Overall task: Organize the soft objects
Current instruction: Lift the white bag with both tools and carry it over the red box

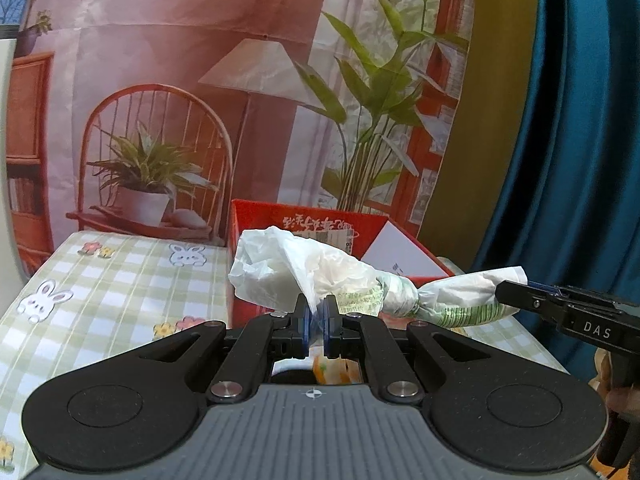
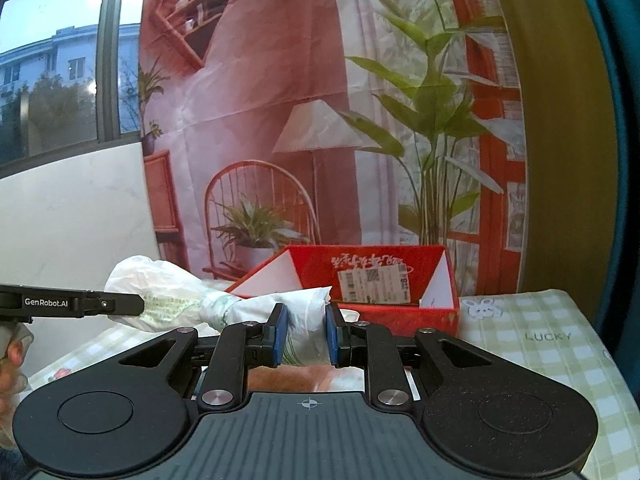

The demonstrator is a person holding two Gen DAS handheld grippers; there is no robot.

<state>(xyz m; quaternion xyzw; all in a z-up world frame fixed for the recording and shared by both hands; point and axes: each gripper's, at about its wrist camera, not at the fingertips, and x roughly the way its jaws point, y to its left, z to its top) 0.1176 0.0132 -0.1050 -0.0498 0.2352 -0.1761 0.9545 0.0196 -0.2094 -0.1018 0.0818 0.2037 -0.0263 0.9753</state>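
Your left tool [image 1: 316,326] is pinched fully together on a thin fold of the white plastic bag [image 1: 304,276], and your right tool [image 2: 306,330] is closed to a narrow gap around the bag's other end, with the film bunched between its blue pads [image 2: 280,330]. The bag is twisted tight in the middle and hangs in the air between the two tools, just in front of the red box [image 2: 372,276] that stands at the far edge of the desk [image 1: 120,280].

The main risk is the left grip: it has only a sliver of slippery film, so any pull apart between your hands could slide it free and let that end drop. Pull too hard the other way and the thin plastic may tear at the twist. If the twist loosens, the bag will balloon out and be harder to tuck into anything.

The red box is open, but a white sheet [image 1: 400,256] leans inside it and a labelled flap sits against its back wall, so there is less room than it seems. Its near wall stands between the bag and the inside, so it looks as though you'd need to lift over it. The checked cloth [image 2: 560,344] around the box shows nothing else in the way.
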